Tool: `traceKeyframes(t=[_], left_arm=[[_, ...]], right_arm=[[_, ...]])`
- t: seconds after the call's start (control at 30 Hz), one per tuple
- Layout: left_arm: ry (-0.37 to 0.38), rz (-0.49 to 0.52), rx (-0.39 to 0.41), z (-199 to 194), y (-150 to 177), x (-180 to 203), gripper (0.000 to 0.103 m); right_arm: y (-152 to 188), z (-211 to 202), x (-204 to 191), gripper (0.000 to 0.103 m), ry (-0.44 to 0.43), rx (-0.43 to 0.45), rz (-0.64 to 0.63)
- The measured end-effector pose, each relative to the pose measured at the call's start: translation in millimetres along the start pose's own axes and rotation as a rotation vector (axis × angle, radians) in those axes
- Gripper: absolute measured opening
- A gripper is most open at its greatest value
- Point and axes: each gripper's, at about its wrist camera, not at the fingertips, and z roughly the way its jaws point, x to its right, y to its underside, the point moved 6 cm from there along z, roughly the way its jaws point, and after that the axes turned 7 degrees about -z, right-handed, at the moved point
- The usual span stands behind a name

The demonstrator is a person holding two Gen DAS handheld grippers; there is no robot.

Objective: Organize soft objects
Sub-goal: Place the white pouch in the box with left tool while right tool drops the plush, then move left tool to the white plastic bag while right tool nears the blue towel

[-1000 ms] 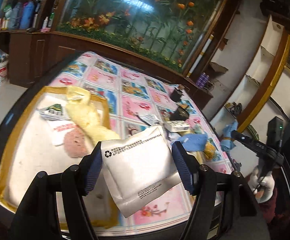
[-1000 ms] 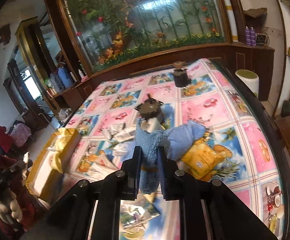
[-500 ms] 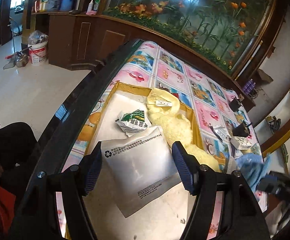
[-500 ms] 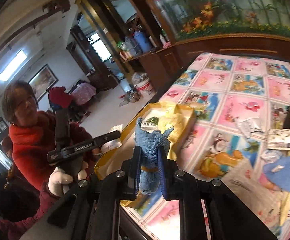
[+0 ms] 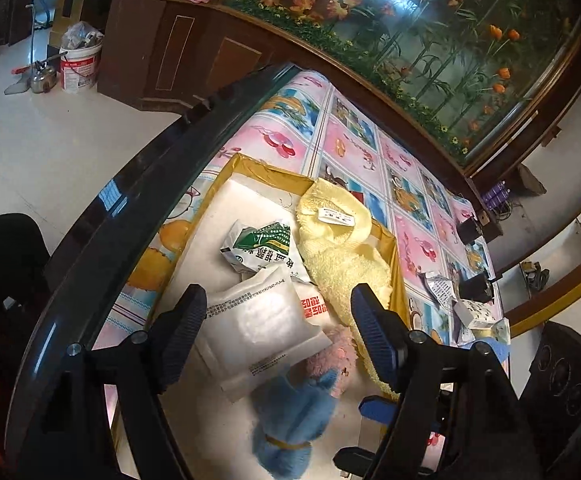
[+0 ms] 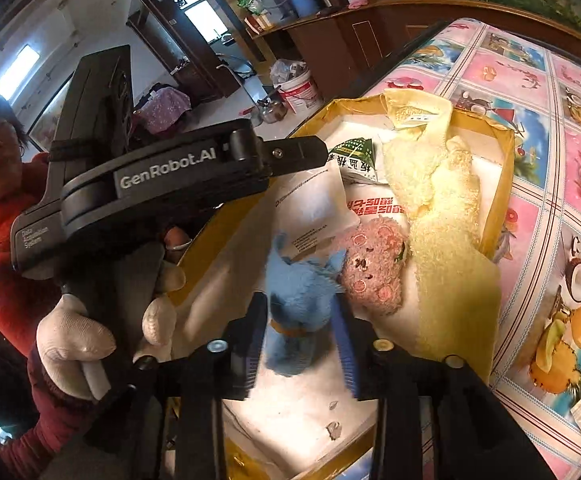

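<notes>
A yellow-rimmed box (image 5: 250, 166) (image 6: 504, 168) sits at the table's near edge. It holds a yellow towel (image 5: 342, 256) (image 6: 442, 200), a pink plush (image 5: 336, 354) (image 6: 374, 264), a green-printed packet (image 5: 260, 244) and a white pouch (image 5: 258, 320) (image 6: 314, 204). My left gripper (image 5: 278, 336) is open above the box; the white pouch lies between its fingers, resting on the contents. My right gripper (image 6: 300, 332) is open over the box, and the blue cloth bundle (image 6: 298, 292) (image 5: 290, 420) sits loose between its fingers.
The flowered tablecloth (image 5: 354, 148) carries dark small items (image 5: 472, 232), a small printed box (image 5: 474, 314) and paper packets at the far right. The table's dark curved edge (image 5: 138, 200) runs along the left. A white bucket (image 5: 80, 62) stands on the floor.
Both grippers moved over the box. The left gripper opened wider and let the white pouch drop onto the contents. The right gripper opened and released the blue cloth bundle into the box.
</notes>
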Motion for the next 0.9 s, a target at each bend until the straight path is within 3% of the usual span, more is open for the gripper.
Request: traceKeyframes(t=[0.13,0.23,0.4,0.63,0.9], left_arm=[[-0.066,0.07,0.069,-21,7,16,0.075],[-0.175,0.166,0.14,-34,17,33,0.075],[-0.292,0.295,0.22,-45,39,65,0.075],[-0.342,0.416,0.267,-47,66,109,0.075],[-0.332,0.473,0.238,-43,91,140,0.075]], right_arm=[[-2,-22,-5,0.05,0.016,0.055,-0.035],[0,-47,-2,0.057,0.028,0.107,-0.032],[19,-85,20,0.058,0.077,0.166,-0.005],[57,-128,73,0.058,0.125,0.23,0.133],[88,-165,108,0.061,0.136,0.307,0.248]])
